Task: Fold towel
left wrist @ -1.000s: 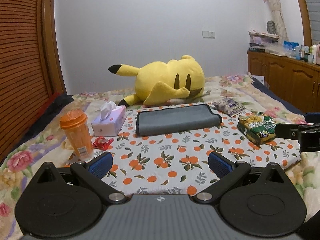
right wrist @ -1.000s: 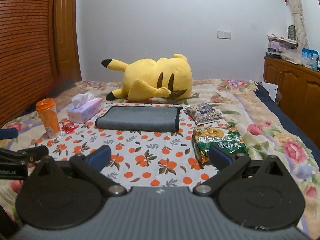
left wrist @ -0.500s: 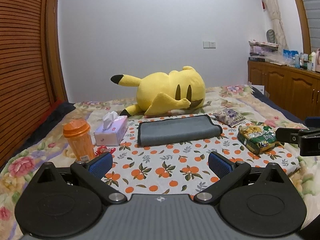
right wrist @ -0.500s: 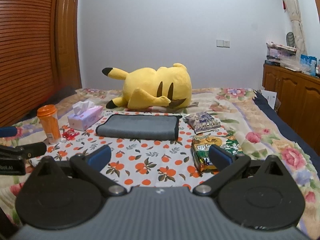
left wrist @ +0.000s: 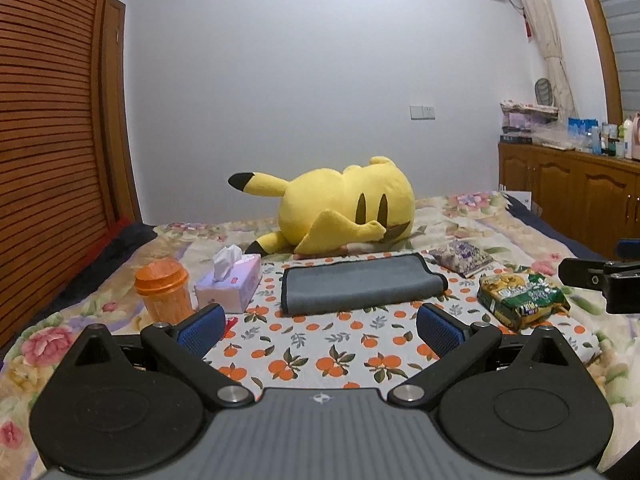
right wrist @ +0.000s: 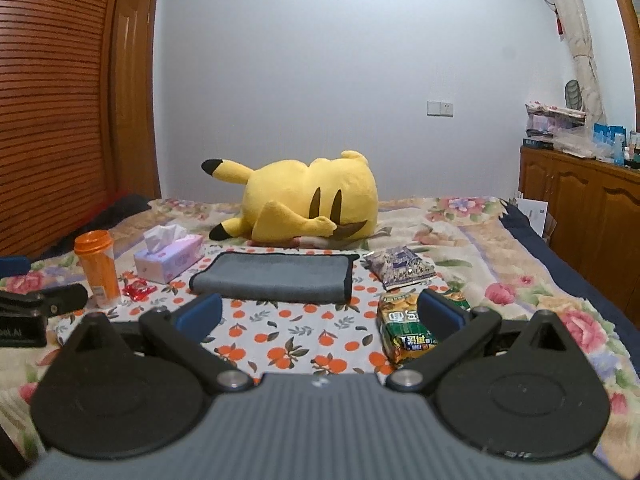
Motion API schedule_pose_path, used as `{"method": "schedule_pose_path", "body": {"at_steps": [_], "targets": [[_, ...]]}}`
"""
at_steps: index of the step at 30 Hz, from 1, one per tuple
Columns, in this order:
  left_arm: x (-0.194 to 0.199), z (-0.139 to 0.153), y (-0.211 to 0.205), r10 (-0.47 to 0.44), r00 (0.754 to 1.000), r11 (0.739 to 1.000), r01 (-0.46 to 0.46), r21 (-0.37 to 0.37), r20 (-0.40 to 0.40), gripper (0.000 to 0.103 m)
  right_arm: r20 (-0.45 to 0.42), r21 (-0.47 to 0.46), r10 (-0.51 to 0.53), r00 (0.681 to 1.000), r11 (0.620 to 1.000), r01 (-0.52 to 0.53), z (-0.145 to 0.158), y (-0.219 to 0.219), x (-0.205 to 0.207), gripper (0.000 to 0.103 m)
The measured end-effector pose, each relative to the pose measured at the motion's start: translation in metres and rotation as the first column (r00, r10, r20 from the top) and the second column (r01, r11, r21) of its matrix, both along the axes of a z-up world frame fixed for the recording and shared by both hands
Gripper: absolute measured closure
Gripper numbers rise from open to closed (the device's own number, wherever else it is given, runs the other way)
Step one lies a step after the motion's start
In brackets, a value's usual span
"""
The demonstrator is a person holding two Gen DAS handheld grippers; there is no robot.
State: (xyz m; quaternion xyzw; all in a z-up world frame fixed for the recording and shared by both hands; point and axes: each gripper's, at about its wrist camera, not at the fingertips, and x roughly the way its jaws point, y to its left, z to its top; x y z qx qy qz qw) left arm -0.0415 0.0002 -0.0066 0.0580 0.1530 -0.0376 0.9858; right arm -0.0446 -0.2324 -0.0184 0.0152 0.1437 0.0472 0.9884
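A grey towel point(left wrist: 360, 283) lies folded into a long flat bundle on the orange-print cloth point(left wrist: 320, 356), in front of the yellow plush. It also shows in the right wrist view point(right wrist: 276, 276). My left gripper point(left wrist: 320, 328) is open and empty, well short of the towel. My right gripper point(right wrist: 320, 314) is open and empty, also short of the towel. The right gripper's fingers point(left wrist: 600, 280) show at the right edge of the left wrist view; the left gripper's fingers point(right wrist: 44, 300) show at the left edge of the right wrist view.
A yellow plush point(left wrist: 344, 208) lies behind the towel. An orange cup point(left wrist: 164, 290), a tissue box point(left wrist: 230, 282) and a red wrapper point(right wrist: 138, 290) sit left. Two snack bags point(left wrist: 520, 296) point(left wrist: 460, 256) lie right. Wooden cabinets point(left wrist: 580, 196) stand at far right.
Both grippers have pulled back and tilted up, so the bed sits lower in view and more wall and ceiling show. The towel has not moved. Both stay open.
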Motion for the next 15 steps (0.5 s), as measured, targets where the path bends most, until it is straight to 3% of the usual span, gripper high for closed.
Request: {"method": "schedule_pose_path", "body": {"at_steps": [15], "targets": [[-0.0020,0.0028,0.0021,0.003,1.000,1.000,-0.003,-0.014,0.019,0.000,0.032,-0.004,-0.004,0.999,1.000,0.004,0.0036,-0.0020,-0.0030,0.000]]}}
